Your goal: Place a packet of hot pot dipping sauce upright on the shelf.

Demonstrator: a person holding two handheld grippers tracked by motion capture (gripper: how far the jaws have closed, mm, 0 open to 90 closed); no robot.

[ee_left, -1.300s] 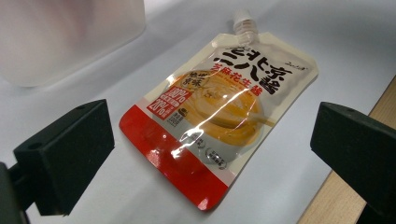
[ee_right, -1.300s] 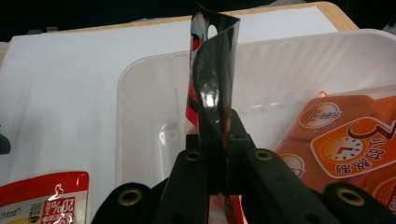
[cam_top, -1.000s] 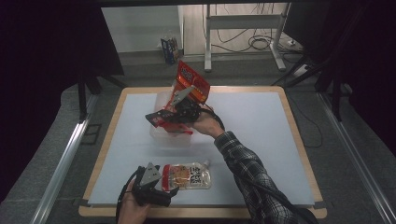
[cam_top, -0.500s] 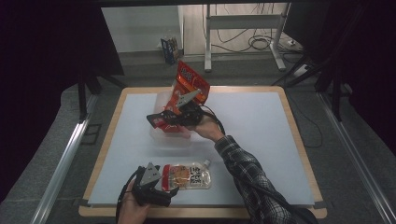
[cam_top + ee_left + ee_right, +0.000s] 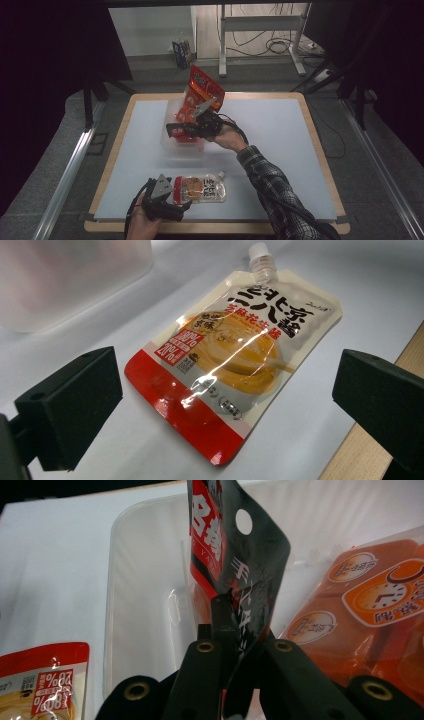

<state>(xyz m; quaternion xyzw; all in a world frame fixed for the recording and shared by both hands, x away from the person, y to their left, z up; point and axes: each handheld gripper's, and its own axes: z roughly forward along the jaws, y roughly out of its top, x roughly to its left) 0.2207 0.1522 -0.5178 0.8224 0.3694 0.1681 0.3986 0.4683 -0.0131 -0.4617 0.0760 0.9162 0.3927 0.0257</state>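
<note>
My right gripper (image 5: 184, 131) (image 5: 235, 637) is shut on a black and red packet (image 5: 174, 131) (image 5: 235, 555), held tilted over a clear plastic bin (image 5: 172, 148) (image 5: 140, 580). A large orange snack bag (image 5: 202, 87) (image 5: 360, 605) stands in the bin's far side, sticking up past its rim. Near the front edge lies a flat spouted pouch (image 5: 202, 188) (image 5: 235, 355) with a red bottom band. My left gripper (image 5: 176, 196) (image 5: 225, 395) rests low by the pouch's red end, its jaws wide open on either side without touching it.
The white mat (image 5: 280, 130) covers a wooden-edged table (image 5: 320, 150); its right half is bare. The pouch's red corner (image 5: 45, 680) lies left of the bin. Beyond the table there is a grey floor with cables and metal stand legs (image 5: 222, 45).
My right hand has sunk a little with the packet over the bin. The left gripper and the pouch have not moved.
</note>
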